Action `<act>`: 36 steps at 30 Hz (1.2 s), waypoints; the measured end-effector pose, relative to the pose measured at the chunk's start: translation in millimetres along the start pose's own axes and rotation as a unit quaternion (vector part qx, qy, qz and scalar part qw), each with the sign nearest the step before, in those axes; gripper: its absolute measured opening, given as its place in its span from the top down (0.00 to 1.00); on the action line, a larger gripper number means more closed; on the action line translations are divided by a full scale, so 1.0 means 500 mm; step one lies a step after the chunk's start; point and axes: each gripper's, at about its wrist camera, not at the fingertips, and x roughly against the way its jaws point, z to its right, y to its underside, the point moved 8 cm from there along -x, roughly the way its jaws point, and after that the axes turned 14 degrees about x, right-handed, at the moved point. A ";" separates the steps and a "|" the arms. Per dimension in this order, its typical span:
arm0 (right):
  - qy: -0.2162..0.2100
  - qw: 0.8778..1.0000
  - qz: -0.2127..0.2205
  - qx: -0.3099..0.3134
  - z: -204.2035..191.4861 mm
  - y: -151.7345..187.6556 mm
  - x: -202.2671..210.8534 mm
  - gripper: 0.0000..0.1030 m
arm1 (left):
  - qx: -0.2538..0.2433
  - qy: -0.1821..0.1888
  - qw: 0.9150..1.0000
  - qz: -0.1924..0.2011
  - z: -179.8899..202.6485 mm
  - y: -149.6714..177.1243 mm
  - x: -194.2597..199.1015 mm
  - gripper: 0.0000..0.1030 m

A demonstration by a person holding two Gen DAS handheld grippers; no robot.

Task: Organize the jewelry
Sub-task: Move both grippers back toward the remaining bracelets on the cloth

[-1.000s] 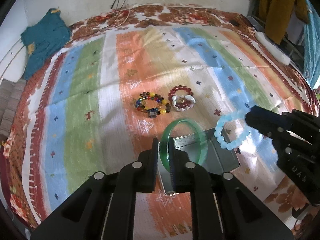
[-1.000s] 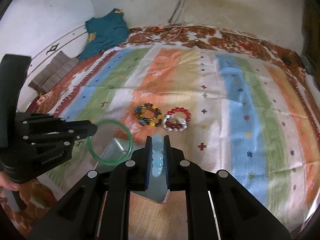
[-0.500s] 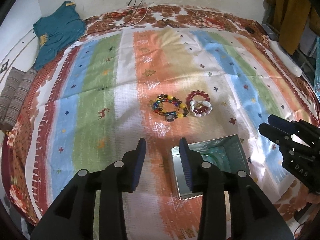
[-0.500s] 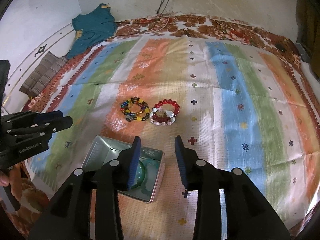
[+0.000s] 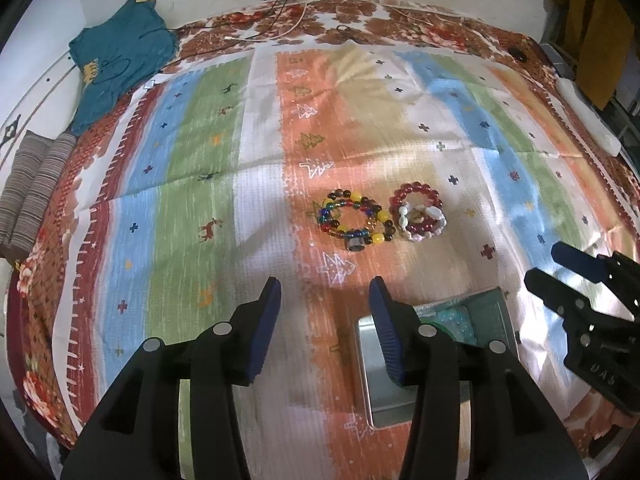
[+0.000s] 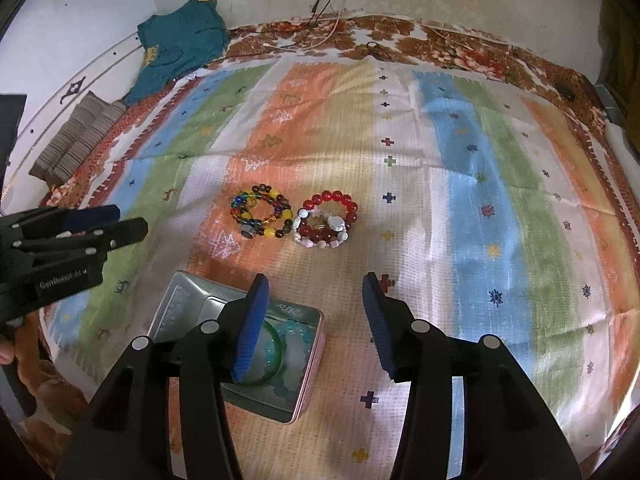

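Tongs [image 6: 314,284] wider than before, empty

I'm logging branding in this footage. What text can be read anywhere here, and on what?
"GenRobot.AI": white print on the left gripper body, right wrist view; last letters are blurred.
"DAS": on the right gripper body, left wrist view; partly cut off.
Tin, cloth and bracelets: no words, only patterns.
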 end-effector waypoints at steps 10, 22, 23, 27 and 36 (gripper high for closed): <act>0.012 1.000 -0.008 0.011 0.006 -0.021 -0.029 0.45 | -0.001 -0.024 1.000 0.000 -0.006 -0.027 -0.031 0.51; 0.019 0.999 -0.026 0.009 0.024 -0.043 -0.083 0.40 | -0.009 -0.030 1.000 -0.004 0.014 -0.056 -0.060 0.46; 0.019 0.999 -0.027 0.008 0.026 -0.045 -0.088 0.40 | -0.007 -0.028 1.000 -0.005 0.016 -0.060 -0.062 0.46; 0.019 0.999 -0.034 0.008 0.029 -0.047 -0.104 0.40 | -0.006 -0.029 1.000 -0.011 0.018 -0.069 -0.080 0.46; 0.015 0.999 -0.047 0.017 0.021 -0.058 -0.137 0.40 | -0.006 -0.039 0.999 -0.027 0.019 -0.085 -0.126 0.46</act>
